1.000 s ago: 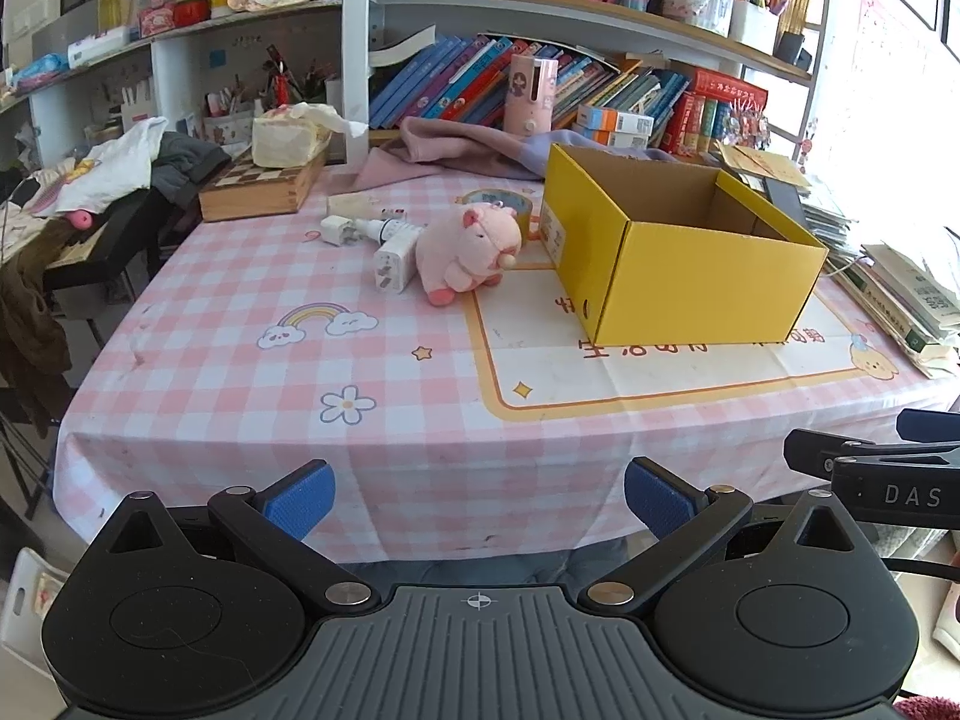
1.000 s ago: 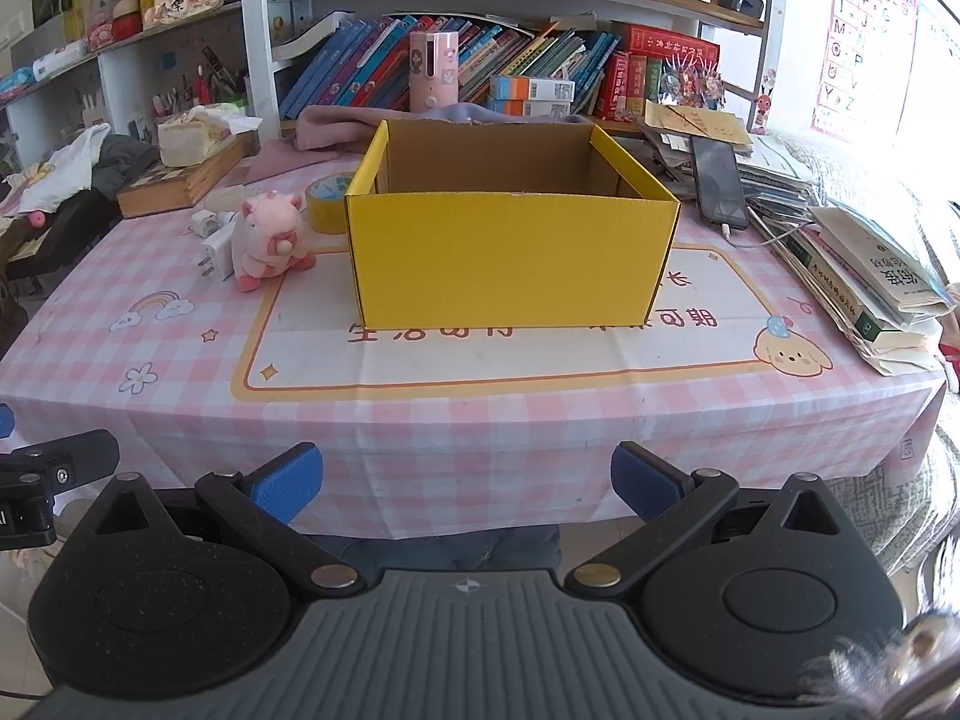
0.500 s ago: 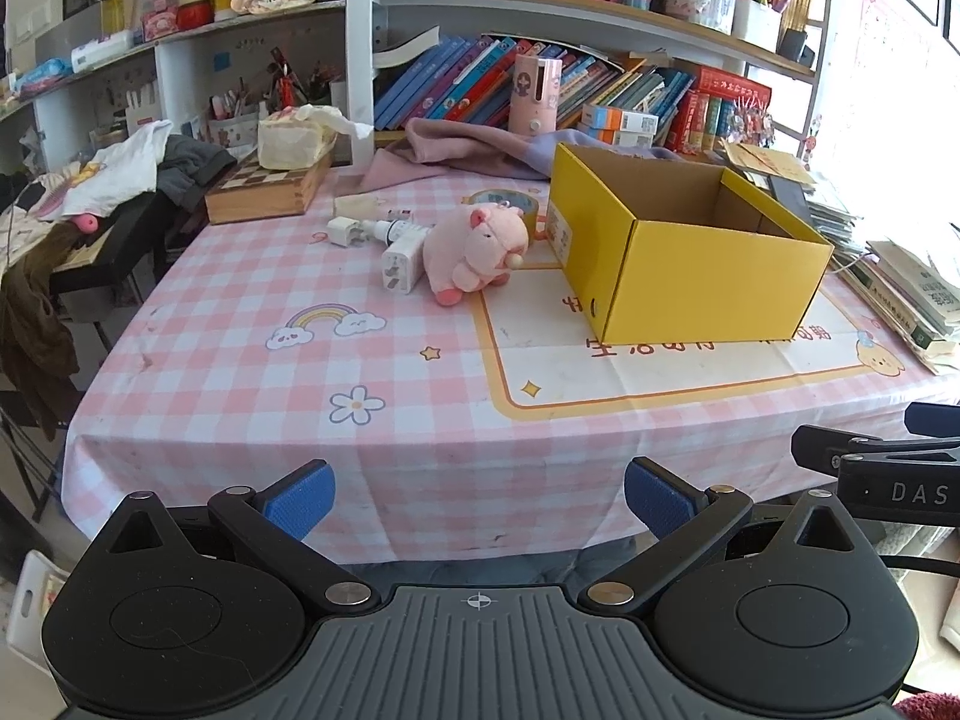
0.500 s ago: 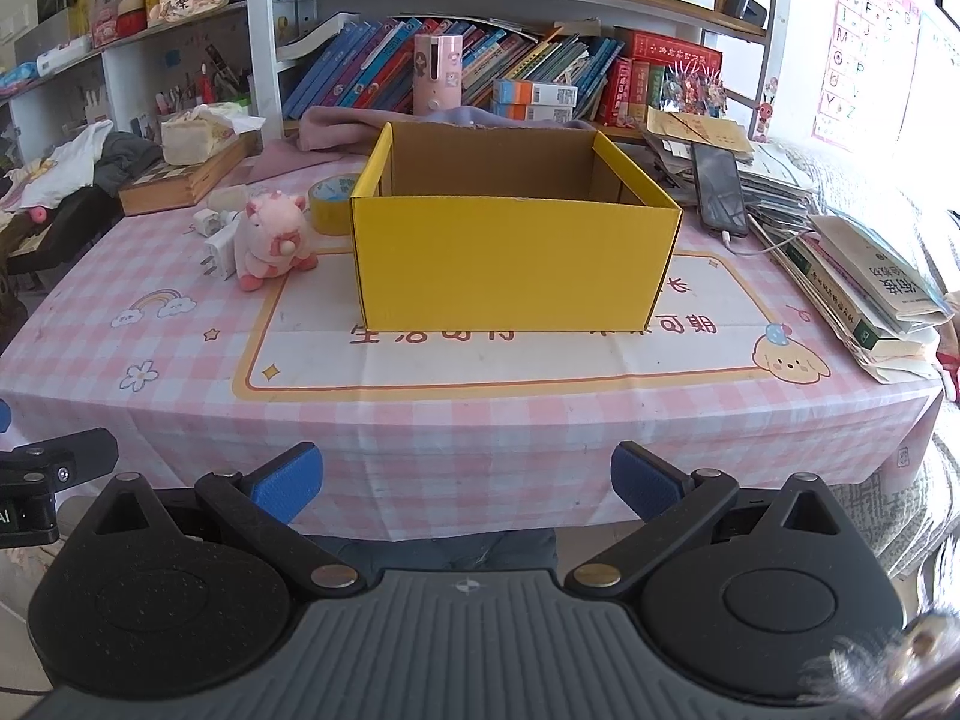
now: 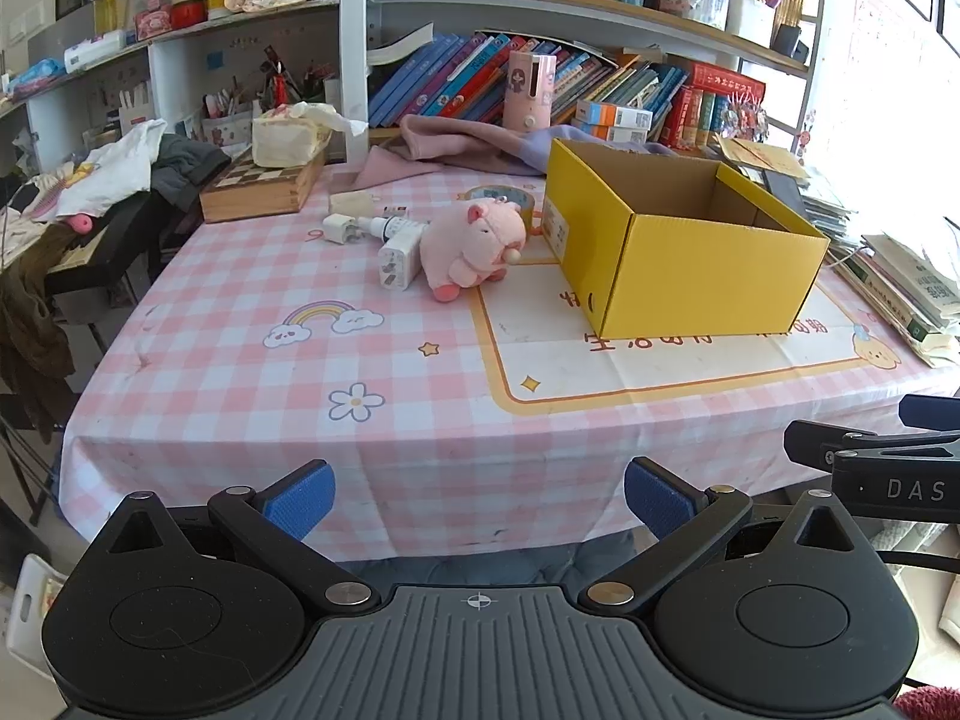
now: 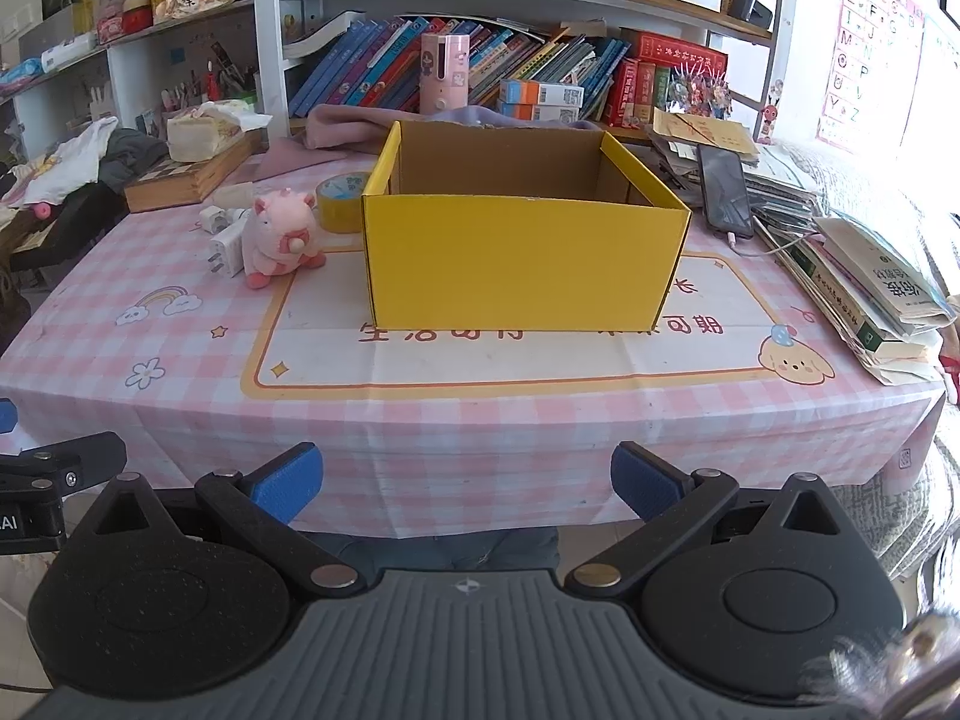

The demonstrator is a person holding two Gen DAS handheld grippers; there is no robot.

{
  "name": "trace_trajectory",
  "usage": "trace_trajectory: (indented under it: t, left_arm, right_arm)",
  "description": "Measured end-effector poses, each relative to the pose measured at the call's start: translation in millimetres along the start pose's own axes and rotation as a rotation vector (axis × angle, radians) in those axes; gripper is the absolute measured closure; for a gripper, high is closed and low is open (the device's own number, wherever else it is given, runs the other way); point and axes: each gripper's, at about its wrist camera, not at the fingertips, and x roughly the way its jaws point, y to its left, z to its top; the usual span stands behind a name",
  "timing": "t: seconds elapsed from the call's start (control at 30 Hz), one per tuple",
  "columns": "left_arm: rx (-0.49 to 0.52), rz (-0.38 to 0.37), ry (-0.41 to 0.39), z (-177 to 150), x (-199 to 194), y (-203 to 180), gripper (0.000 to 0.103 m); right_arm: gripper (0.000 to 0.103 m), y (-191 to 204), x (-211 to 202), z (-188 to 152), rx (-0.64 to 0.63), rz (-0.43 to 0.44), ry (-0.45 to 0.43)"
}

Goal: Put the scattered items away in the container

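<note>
An open yellow cardboard box (image 5: pixel 690 264) (image 6: pixel 522 258) stands on the pink checked tablecloth (image 5: pixel 360 348) (image 6: pixel 180 336). Left of it lie a pink plush pig (image 5: pixel 471 249) (image 6: pixel 279 237), a white charger (image 5: pixel 397 258) (image 6: pixel 223 249), a smaller white plug (image 5: pixel 336 229) (image 6: pixel 211 217), a small white bottle (image 5: pixel 387 225) and a roll of yellow tape (image 5: pixel 504 197) (image 6: pixel 342 201). My left gripper (image 5: pixel 479 501) and right gripper (image 6: pixel 465 486) both hang open in front of the table's near edge, holding nothing. Each shows at the edge of the other's view.
A wooden chessboard box (image 5: pixel 258 186) with a tissue pack (image 5: pixel 288 138) sits at the back left, a pink cloth (image 5: pixel 450 147) behind the items. Stacked books and papers (image 6: pixel 864 282) and a phone (image 6: pixel 726 192) crowd the right edge. Bookshelves (image 6: pixel 480 66) rise behind.
Both grippers have crept slightly forward and up toward the table; the objects on it have not moved, and both stay open.
</note>
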Motion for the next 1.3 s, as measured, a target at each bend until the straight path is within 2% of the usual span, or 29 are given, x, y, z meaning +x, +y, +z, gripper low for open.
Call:
trace_trajectory:
  t: [0.4, 0.83, 1.13, 1.3]
  left_arm:
    - [0.001, -0.012, 0.014, -5, 1, 12, 0.0]
    - [-0.032, 0.008, 0.024, -9, -2, 34, 0.0]
    - [-0.08, 0.052, 0.028, -12, -5, 55, 0.0]
    - [-0.103, 0.074, 0.021, -11, -5, 66, 0.0]
  right_arm:
    - [0.0, 14, 2, 2, -0.02, -0.001, 0.011]
    - [0.0, 40, 3, 5, -0.066, 0.023, 0.018]
    - [0.0, 65, 8, 12, -0.121, 0.084, 0.008]
    - [0.004, 80, 10, 18, -0.165, 0.132, -0.015]
